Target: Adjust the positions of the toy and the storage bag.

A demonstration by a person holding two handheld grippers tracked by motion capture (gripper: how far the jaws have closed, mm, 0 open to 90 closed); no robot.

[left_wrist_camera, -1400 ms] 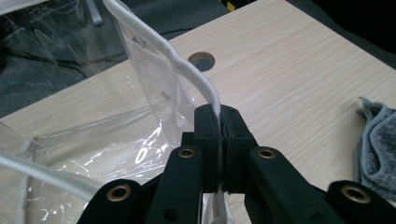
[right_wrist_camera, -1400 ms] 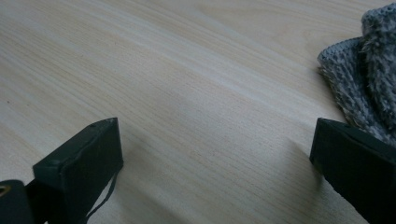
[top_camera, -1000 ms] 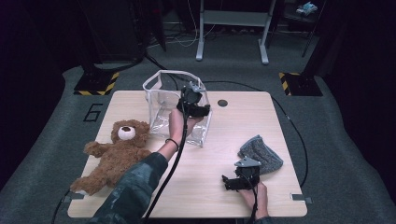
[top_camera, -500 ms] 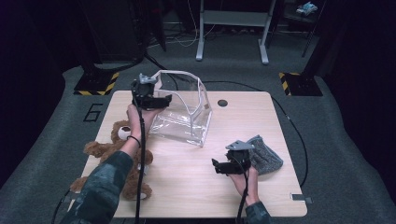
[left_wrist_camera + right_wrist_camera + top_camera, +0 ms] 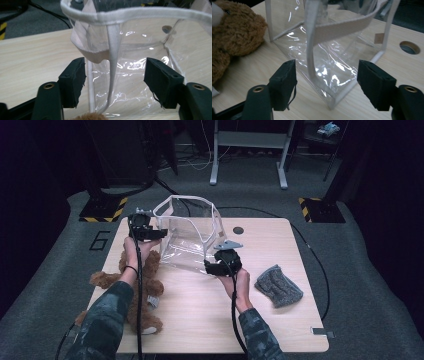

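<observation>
1. Clear plastic bag (image 5: pixel 190 232) stood open-mouthed on the surface (image 5: pixel 280 320), toward the far left-centre, white trim around the rim. Brown teddy bear (image 5: pixel 142 285) lay at about 7 o'clock from it; grey knitted cloth (image 5: pixel 278 285) at about 4 o'clock, well apart.
2. Left tongs (image 5: pixel 159 234) sat at the bag's 9 o'clock, at its left wall, pointing toward 3 o'clock. Right tongs (image 5: pixel 207 267) sat at the bag's 5 o'clock, at the near right corner, pointing toward 9 o'clock. Both about equally near; the bag lay between them.
3. Left tongs' own view: jaws spread, having just closed in somewhat, with a white strap (image 5: pixel 113 62) and the bag's left wall hanging in the gap; pads pressed on neither.
4. Right tongs' own view (image 5: pixel 327 82): jaws spread, having just been narrowing, the bag's vertical corner seam (image 5: pixel 310 50) standing between them, untouched.
5. Judgement: the next move turns on each pair closing on the upright trim in front of it; those edges ran vertical, across the jaw gap.
6. High view gave the overall layout and the bear-cloth spacing; the gripper views alone showed the straps inside the gaps.
</observation>
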